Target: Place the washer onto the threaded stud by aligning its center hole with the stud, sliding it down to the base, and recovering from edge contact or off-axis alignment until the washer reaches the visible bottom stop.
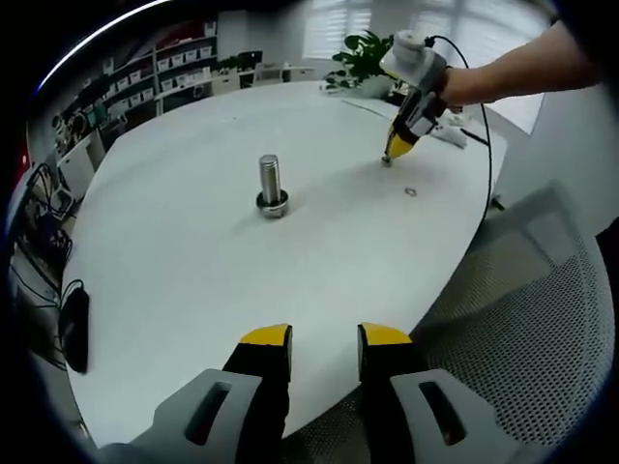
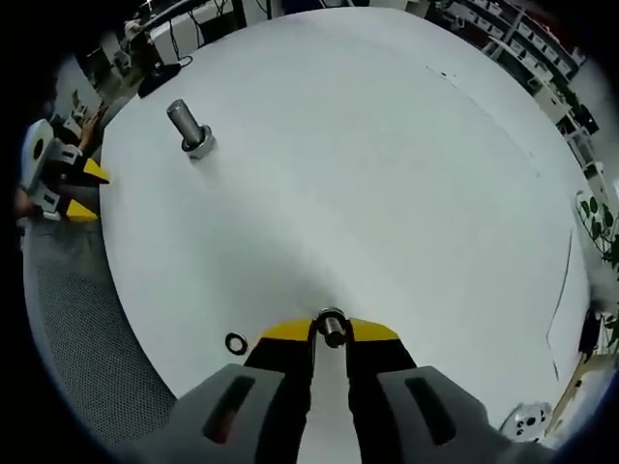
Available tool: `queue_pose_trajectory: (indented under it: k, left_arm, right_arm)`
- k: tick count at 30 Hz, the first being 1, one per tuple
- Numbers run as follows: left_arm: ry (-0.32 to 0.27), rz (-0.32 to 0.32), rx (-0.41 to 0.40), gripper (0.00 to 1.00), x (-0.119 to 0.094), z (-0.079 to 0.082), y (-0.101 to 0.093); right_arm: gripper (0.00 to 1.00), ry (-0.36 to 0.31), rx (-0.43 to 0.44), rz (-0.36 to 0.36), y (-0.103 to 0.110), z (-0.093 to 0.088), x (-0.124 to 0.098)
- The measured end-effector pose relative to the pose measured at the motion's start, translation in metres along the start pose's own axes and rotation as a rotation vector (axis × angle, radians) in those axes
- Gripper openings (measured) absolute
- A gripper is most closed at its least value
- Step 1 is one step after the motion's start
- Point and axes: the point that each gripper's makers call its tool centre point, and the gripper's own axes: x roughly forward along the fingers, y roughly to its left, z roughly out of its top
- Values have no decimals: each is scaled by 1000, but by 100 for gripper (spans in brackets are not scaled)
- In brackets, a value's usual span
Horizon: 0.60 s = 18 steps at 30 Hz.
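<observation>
The threaded stud (image 1: 272, 182) stands upright on its round base near the middle of the white table (image 1: 193, 290). My left gripper (image 1: 324, 340) hovers over the near table edge, open and holding nothing. Far to the right, a hand holds my right gripper (image 1: 389, 158) tip-down on the tabletop. In the right gripper view its jaws (image 2: 332, 329) are shut on a small metal washer (image 2: 332, 325). A second washer (image 2: 236, 342) lies flat on the table just left of them, also visible as a small ring (image 1: 410, 191). The stud (image 2: 189, 128) and left gripper (image 2: 87, 191) show far off.
A grey mesh chair (image 1: 527, 319) stands at the table's right edge. A black object (image 1: 74, 329) lies near the left edge. A cable (image 1: 484, 145) trails from the right gripper. Shelves (image 1: 174, 68) and a plant (image 1: 363, 58) stand beyond the table.
</observation>
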Motion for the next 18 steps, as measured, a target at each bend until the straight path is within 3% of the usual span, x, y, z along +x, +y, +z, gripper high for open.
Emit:
queue_pose_trajectory:
  k: [18]
  left_arm:
    - [16,-9,10,25,1,-3,-3]
  right_arm:
    - [15,0,33,5,1,-13,6]
